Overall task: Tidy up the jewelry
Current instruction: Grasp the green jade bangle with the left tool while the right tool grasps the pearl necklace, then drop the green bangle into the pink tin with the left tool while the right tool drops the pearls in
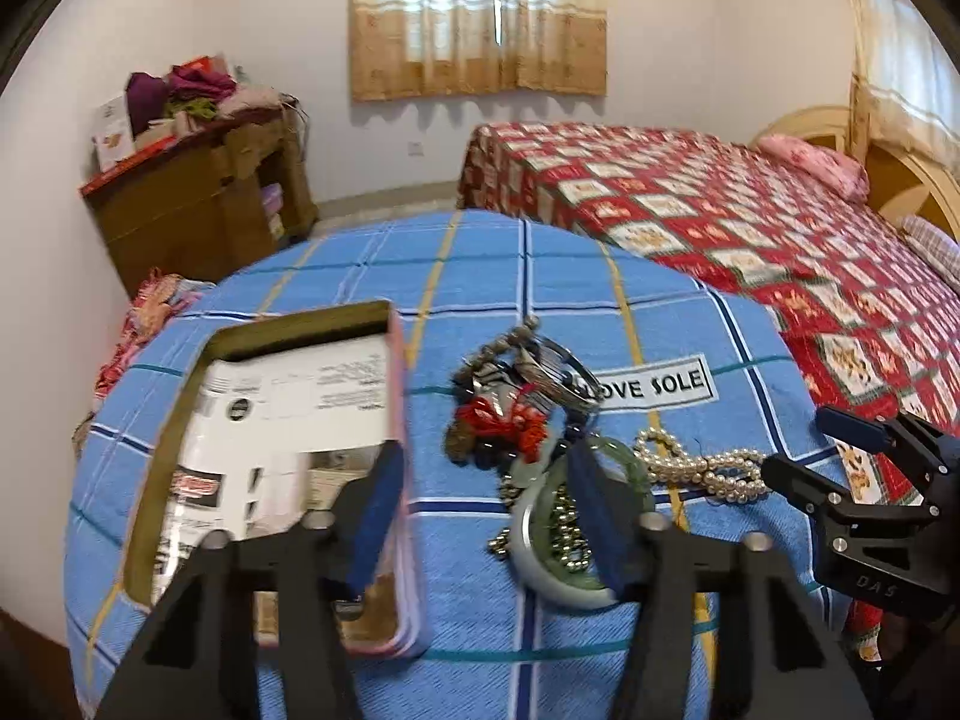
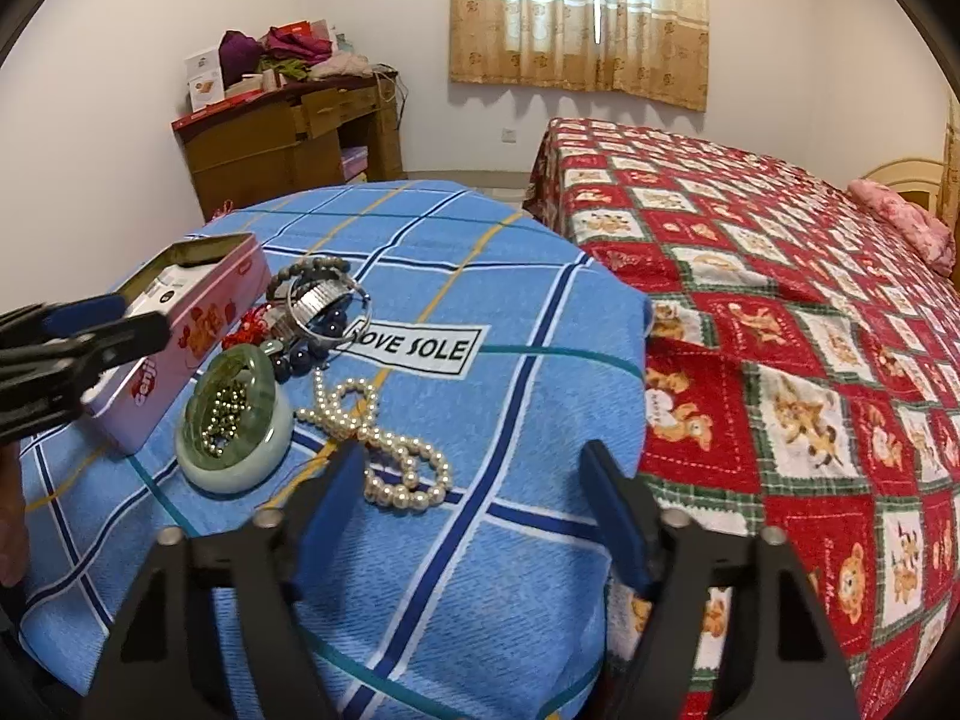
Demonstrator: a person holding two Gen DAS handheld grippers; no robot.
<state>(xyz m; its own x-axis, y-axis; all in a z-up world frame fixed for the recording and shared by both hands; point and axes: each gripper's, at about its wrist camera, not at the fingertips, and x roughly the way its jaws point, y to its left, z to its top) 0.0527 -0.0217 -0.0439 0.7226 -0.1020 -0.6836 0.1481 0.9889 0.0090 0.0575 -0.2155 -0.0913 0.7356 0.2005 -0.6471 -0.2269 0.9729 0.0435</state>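
While pearls (image 2: 384,450) show whole, tin (image 1: 288,456) interior (papers) elsewhere.

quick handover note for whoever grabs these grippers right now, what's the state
Left gripper: open, empty, near the pink tin rim.
Right gripper: open, empty, over the blue cloth by the pearl necklace.
Jade bangle, small gold beads inside it, and the pile of bracelets lie loose on the cloth beside the tin.
Done: no jewelry seen in the open tin.
Left: all pieces.
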